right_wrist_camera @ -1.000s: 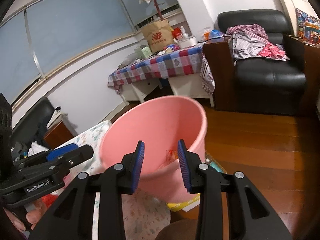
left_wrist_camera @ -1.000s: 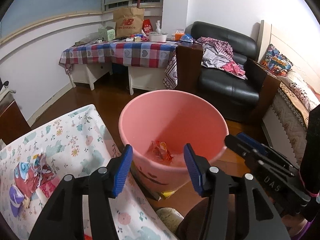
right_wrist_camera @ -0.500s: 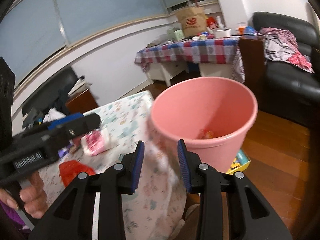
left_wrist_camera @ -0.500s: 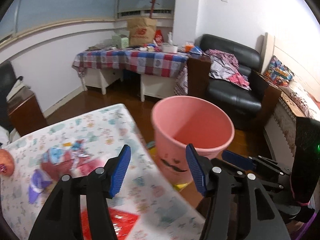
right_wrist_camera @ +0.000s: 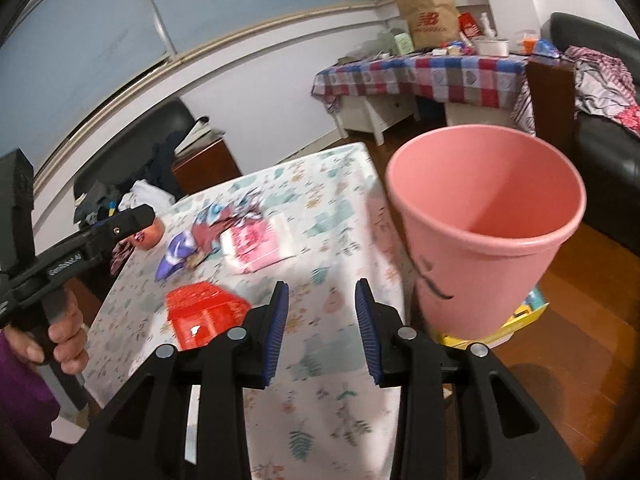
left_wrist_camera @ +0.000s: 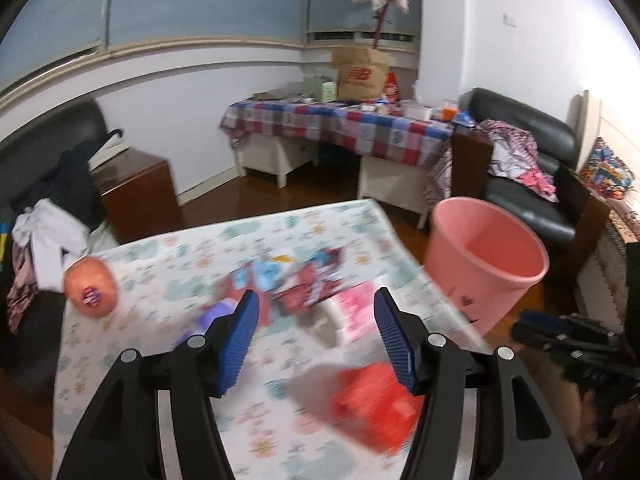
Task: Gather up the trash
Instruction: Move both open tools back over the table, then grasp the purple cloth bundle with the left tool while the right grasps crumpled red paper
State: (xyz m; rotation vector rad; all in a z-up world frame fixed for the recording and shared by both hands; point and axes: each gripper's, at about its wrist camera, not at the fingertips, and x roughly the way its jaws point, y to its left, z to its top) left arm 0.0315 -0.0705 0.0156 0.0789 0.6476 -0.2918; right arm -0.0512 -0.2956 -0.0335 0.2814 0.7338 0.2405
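With both grippers' fingers spread and empty, I see the red wrapper (left_wrist_camera: 374,408) lying just below-right of my left gripper (left_wrist_camera: 316,338), the nearer one.

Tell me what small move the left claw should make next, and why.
Probably lower the left claw onto the red wrapper and close on it. Both claws are open and empty, the wrapper lies nearest on the floral table, and the pink bin waits beside the table's edge. The right claw hovers over bare cloth.
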